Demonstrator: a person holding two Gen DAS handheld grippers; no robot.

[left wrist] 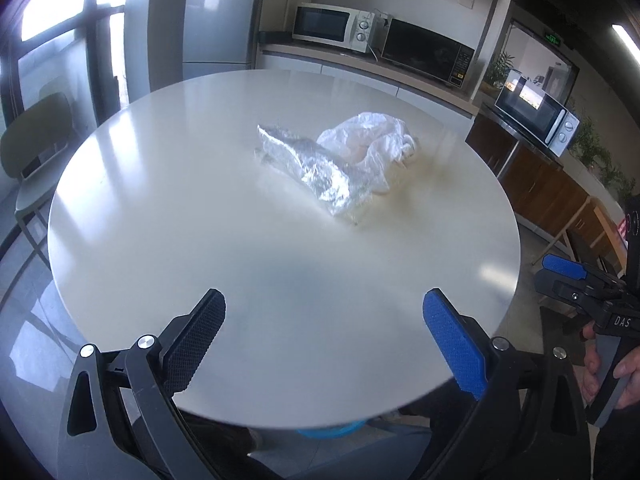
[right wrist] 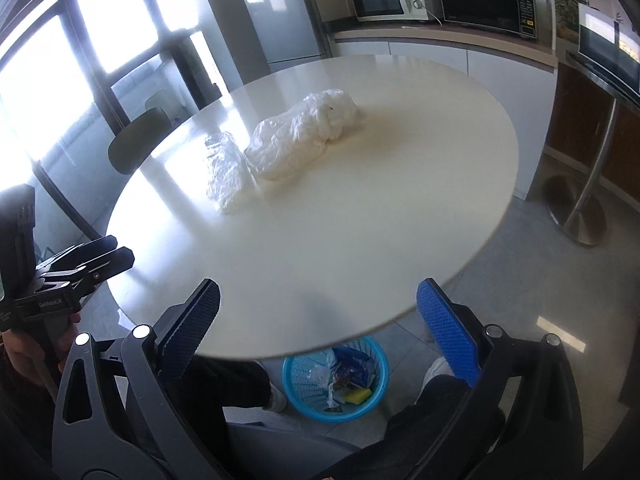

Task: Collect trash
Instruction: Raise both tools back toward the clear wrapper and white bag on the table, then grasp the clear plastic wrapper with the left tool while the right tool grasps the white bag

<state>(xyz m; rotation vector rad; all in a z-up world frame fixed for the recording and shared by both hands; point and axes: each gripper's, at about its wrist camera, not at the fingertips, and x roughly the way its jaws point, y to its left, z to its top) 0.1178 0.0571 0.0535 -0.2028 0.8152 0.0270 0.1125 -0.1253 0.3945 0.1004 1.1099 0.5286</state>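
Note:
A crumpled silver foil wrapper (left wrist: 312, 168) and a crumpled white plastic bag (left wrist: 372, 144) lie touching each other near the middle of the round white table (left wrist: 160, 240). They also show in the right wrist view, the foil wrapper (right wrist: 226, 172) left of the plastic bag (right wrist: 304, 136). My left gripper (left wrist: 324, 340) is open and empty above the table's near edge. My right gripper (right wrist: 318, 324) is open and empty above the near edge too. A blue basket (right wrist: 336, 376) holding trash stands on the floor under the table edge.
A grey-green chair (left wrist: 36, 152) stands at the table's left. Microwaves (left wrist: 332, 26) sit on a counter behind the table. A person's legs and shoes (right wrist: 276, 396) flank the basket. A metal stand base (right wrist: 576, 208) is on the floor at right.

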